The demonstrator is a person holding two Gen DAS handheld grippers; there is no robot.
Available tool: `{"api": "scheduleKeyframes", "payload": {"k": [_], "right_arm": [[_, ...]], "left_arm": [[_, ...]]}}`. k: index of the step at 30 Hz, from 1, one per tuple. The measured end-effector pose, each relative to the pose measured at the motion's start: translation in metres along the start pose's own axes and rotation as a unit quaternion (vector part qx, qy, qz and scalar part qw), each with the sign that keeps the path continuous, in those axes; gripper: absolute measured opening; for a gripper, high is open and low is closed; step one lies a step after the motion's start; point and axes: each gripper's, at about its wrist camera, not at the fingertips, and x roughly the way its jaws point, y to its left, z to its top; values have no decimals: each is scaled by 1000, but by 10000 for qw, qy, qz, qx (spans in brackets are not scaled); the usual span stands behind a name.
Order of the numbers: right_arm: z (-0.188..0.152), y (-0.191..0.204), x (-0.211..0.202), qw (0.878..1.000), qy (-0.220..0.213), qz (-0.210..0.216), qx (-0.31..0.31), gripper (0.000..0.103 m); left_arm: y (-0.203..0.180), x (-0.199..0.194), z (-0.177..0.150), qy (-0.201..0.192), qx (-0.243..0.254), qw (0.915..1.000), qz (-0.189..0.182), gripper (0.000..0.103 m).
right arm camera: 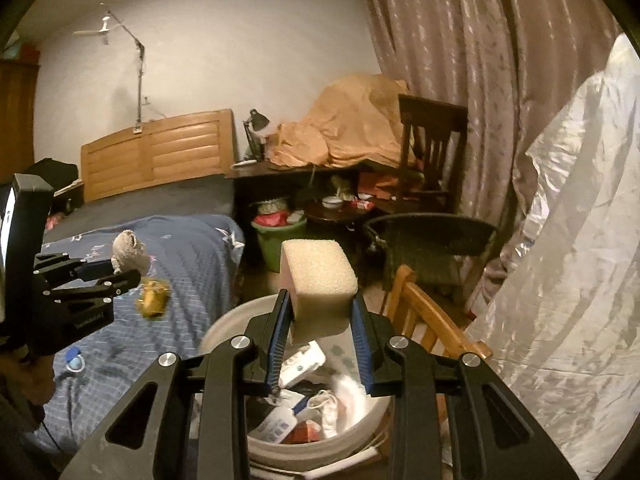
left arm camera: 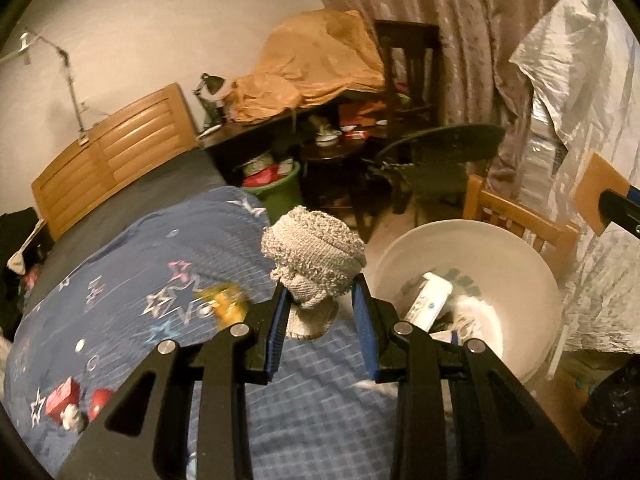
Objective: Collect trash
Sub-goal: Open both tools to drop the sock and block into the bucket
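My left gripper (left arm camera: 320, 300) is shut on a rolled grey cloth (left arm camera: 314, 256) and holds it above the blue star-patterned bedspread (left arm camera: 140, 272), left of the white bucket (left arm camera: 528, 280). The same gripper (right arm camera: 120, 270) and the cloth (right arm camera: 130, 256) show at the left of the right wrist view. My right gripper (right arm camera: 320, 312) is shut on a pale yellow sponge block (right arm camera: 320, 276) and holds it over the white bucket (right arm camera: 224, 328), which holds several boxes and wrappers. A yellow wrapper (left arm camera: 224, 300) lies on the bed; the right wrist view shows it (right arm camera: 152, 298) too.
Red packets (left arm camera: 64, 396) and a small white item lie on the bedspread at the lower left. A wooden chair (right arm camera: 432, 320) stands beside the bucket. A green bin (right arm camera: 280, 240), a dark wicker chair (right arm camera: 432, 248), a cluttered desk and silver plastic sheeting (right arm camera: 560, 280) crowd the far side.
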Motion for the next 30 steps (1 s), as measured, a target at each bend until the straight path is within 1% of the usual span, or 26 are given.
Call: {"api": "scheduleKeyframes", "payload": {"k": [4,6,10,11,14,16,19,21,22,23,25,30], "right_arm": [[-3,-12,25,9996,209,104,146,31],[-4,-19,37,9991,305,182,227,31],[-9,-25,52,9978,454,300,390,31],[-9,-28,56,9973,497,330,425,31],[-12,-37,66,9959,617,397,535,31],[-16,-41,71,9949,679,435,605,31],[-22,-46,82,9930,819,532,657,32],[-28,-46,92,9917,960,559,650,36],[-31,-46,95,9916,974,515,674,45],[-34,-47,97,9914,988,490,708,54],[-39,-49,100,9908,985,490,794,55],[-44,-55,102,9908,915,417,904,55]], "left_arm": [[-14,17,5,76,117,9998,-121,30],[-19,27,8,124,119,9995,-259,30],[-24,41,11,175,113,9980,-601,30],[-25,45,12,198,106,9968,-763,30],[-32,53,14,268,65,9940,-1056,30],[-37,60,15,297,55,9922,-1210,30],[-46,71,15,340,66,9905,-1330,30],[-53,83,16,456,109,9876,-1500,36],[-56,88,15,553,157,9869,-1504,47],[-60,94,13,633,207,9880,-1392,55],[-59,95,10,614,207,9892,-1313,57],[-53,95,4,635,126,9908,-1187,57]]}}
